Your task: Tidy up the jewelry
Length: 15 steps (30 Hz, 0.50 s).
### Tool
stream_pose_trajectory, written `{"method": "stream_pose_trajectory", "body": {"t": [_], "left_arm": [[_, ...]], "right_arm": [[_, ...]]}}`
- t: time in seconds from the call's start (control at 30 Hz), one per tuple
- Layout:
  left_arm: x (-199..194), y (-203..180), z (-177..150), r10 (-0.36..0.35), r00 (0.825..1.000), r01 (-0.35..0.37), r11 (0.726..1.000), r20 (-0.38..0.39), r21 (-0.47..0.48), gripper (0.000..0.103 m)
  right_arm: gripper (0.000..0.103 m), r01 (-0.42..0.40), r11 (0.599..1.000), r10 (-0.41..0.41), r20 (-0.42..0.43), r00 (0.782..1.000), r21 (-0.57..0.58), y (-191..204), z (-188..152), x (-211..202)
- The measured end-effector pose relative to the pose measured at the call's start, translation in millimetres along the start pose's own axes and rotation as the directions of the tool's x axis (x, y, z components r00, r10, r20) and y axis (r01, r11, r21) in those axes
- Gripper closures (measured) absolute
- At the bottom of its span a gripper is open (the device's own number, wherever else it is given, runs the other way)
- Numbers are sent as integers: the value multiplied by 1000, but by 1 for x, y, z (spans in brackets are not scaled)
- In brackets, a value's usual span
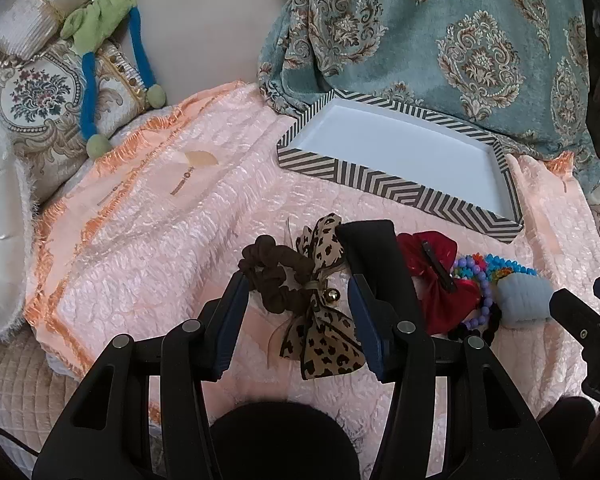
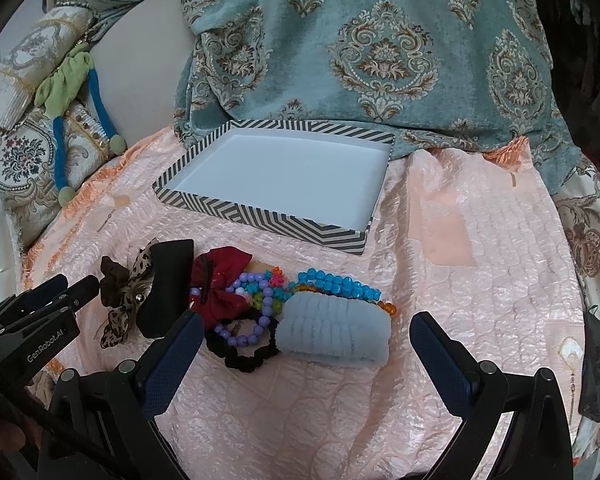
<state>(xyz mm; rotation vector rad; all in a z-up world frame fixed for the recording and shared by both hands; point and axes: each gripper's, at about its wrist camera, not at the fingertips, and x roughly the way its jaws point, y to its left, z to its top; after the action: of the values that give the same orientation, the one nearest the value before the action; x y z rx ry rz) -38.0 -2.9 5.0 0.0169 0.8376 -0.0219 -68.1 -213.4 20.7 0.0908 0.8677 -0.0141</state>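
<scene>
From the left wrist view, nothing looks sorted yet. The striped box [image 1: 400,188] sits open on the pink bedspread [image 1: 160,240] with its white floor bare. The left gripper [image 1: 296,312] hangs over the near end of the pile with its jaws spread wide, and the brown scrunchie [image 1: 276,276] with its leopard-print bow [image 1: 324,340] lies between the pads, which do not press on it. A black velvet piece [image 1: 370,240] stands just beside the bow. Further right lie a red bow [image 1: 440,280], mixed beads [image 1: 488,268] and a pale blue scrunchie [image 1: 522,300]. The tip of the other gripper pokes in at the right edge.

From the right wrist view, the same story: the box [image 2: 260,216] holds nothing, and every piece lies in a heap on the bedspread just in front of it. The right gripper [image 2: 306,344] is also spread wide and holds nothing, with the blue scrunchie [image 2: 336,332] lying between and ahead of its fingers. A black hair tie [image 2: 244,354], purple bead bracelet [image 2: 256,320] and turquoise beads [image 2: 340,284] crowd beside it, touching.

I'd say the job is at its very start; each item has yet to go into the box.
</scene>
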Motion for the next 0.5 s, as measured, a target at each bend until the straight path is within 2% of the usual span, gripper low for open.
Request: {"method": "stream_pose_trajectory", "body": {"t": [0.17,0.27,0.33,0.43,0.5], "left_arm": [[1,15,0,-37,999,36,999,-23,-30,52],[-1,30,3,-33,999,32,998,-23,-53,52],[-1,40,6,-50,998,48,996,-33,-70,52],[2,55,9,-91,994,84,990,-63,-109,52],[5,63,10,-109,991,98,986,-75,-136,52]], "right_arm": [[5,-34,999,34,-9,999,-13,-2,-1,-1],[18,-80,997,80,-16,997,-13,-2,-1,-1],[23,-125,992,125,-27,992,0,-2,0,1],[34,-240,971,241,-49,969,18,6,3,5],[36,-302,953,302,-62,951,7,17,7,7]]}}
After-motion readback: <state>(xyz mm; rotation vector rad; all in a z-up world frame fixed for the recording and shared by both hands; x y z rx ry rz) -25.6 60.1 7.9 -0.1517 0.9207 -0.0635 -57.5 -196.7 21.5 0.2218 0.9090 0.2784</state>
